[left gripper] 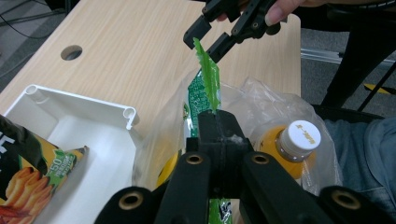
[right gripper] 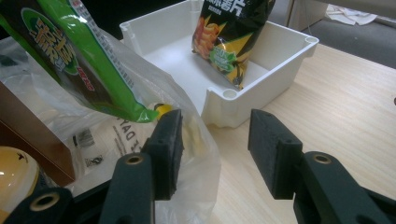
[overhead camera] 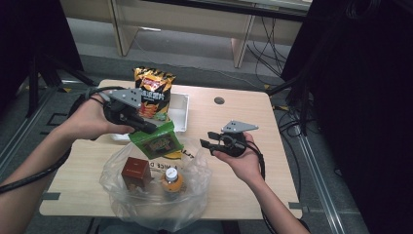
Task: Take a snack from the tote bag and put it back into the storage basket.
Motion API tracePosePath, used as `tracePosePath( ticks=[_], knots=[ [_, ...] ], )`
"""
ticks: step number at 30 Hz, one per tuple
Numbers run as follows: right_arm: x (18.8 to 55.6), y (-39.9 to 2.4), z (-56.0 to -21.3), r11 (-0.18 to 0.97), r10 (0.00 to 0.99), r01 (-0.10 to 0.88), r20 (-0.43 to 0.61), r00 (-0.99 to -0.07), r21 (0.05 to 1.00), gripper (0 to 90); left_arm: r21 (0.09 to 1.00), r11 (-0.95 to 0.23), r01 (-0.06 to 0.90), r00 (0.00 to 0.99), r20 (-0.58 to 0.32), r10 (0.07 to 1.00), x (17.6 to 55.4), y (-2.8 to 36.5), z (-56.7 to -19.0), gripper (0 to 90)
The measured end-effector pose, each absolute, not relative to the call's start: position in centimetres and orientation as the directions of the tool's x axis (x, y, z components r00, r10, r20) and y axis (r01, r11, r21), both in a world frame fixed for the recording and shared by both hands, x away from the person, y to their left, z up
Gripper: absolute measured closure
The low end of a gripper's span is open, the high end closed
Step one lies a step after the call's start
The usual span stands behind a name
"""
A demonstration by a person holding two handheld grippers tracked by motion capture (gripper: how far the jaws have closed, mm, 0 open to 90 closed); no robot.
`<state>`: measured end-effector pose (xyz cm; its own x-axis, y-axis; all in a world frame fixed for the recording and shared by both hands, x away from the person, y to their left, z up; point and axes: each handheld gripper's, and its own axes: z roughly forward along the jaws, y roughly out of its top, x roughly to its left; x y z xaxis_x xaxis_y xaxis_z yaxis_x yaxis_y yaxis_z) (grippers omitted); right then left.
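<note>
Your left gripper [overhead camera: 146, 124] is clamped on the top seam of the flat green foil snack packet [overhead camera: 157, 140], which hangs just above the mouth of the clear plastic bag [overhead camera: 155, 195], long axis pointing down. Your right gripper [overhead camera: 208, 142], half open and empty, waits beside it.

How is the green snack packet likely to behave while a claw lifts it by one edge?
The green snack packet probably flexes: its thin sealed edge stands pinched in the left claw. It looks light, hanging from that single pinch. Its glossy film may slip.
</note>
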<state>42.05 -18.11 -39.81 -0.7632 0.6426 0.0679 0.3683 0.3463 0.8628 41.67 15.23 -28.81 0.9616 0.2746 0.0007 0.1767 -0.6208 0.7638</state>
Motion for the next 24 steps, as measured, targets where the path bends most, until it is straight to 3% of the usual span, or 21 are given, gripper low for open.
tracePosePath(
  ticks=[24],
  knots=[
    [42.0,-17.9,-40.1,0.335,0.647,0.365,0.069,-0.759,0.869,55.6,0.780,-0.601,0.175,0.956,0.012,0.294,41.9,16.1,-27.6,90.0]
  ],
)
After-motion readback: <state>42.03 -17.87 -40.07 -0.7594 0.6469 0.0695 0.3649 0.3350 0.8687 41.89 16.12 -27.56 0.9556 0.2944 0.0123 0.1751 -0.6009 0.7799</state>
